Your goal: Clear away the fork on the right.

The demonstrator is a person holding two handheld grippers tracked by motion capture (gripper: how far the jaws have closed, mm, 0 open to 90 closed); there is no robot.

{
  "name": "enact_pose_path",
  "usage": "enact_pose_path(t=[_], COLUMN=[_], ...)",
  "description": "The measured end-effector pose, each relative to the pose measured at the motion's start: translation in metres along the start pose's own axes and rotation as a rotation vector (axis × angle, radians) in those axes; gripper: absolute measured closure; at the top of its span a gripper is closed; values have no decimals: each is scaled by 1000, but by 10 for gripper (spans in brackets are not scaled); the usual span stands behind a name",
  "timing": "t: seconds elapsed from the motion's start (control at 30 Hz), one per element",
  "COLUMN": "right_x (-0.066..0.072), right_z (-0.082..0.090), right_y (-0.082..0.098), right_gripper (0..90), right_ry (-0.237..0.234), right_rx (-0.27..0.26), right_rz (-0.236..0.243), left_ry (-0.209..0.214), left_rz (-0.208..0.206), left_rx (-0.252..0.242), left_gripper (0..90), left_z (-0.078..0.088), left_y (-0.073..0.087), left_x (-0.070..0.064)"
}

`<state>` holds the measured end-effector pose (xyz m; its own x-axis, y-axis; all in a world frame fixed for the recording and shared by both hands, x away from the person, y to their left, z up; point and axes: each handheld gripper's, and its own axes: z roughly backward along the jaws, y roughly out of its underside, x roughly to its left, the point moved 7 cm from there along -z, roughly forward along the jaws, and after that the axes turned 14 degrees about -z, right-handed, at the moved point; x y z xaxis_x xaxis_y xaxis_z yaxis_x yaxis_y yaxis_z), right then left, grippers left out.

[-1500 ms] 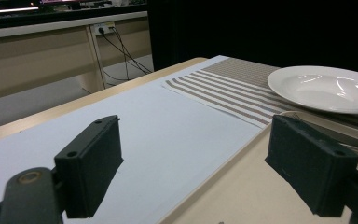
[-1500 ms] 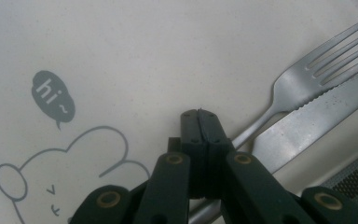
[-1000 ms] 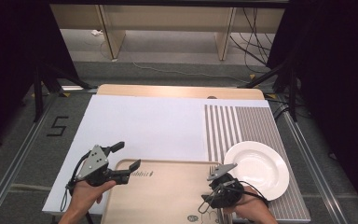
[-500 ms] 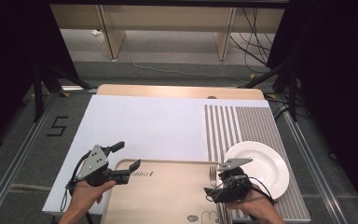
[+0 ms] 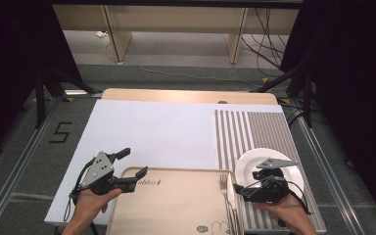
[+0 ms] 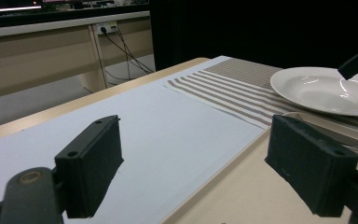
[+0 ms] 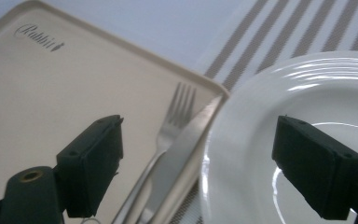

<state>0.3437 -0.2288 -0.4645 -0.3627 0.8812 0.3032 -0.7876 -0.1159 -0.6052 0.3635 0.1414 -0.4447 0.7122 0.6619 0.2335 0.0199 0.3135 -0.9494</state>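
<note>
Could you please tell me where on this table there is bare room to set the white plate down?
The pale sheet left of the striped placemat is bare, as is that placemat's far half. It is crowded at the beige tray's right edge, where fork, knife, white plate and right gripper meet.

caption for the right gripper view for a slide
Open right gripper above a fork and knife at the edge of a beige tray, beside a white plate.

There was one tray [image 5: 171, 205], one fork [image 7: 165, 135], one knife [image 7: 186, 140], one white plate [image 5: 247, 164], one striped mat [image 5: 252, 129] and two grippers, the left [image 5: 127, 169] and the right [image 5: 238, 190].
</note>
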Motion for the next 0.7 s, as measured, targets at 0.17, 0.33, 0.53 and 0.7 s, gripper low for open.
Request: enact_pose_path(t=[0.17, 0.33, 0.53, 0.7], right_x=[-16, -31, -46, -59], right_z=[8, 12, 18, 23], right_y=[-2, -2, -2, -2], right_gripper=[173, 173, 173, 173], right_ry=[17, 33, 78, 113], right_rx=[-31, -41, -59, -78], right_rz=[-54, -90, -122, -176], left_ry=[2, 4, 2, 0], left_rz=[4, 5, 3, 5], left_rx=[-7, -7, 0, -2], left_gripper=[173, 173, 173, 173], left_z=[-1, -1, 0, 0], left_y=[0, 0, 0, 1], left_x=[0, 0, 0, 1])
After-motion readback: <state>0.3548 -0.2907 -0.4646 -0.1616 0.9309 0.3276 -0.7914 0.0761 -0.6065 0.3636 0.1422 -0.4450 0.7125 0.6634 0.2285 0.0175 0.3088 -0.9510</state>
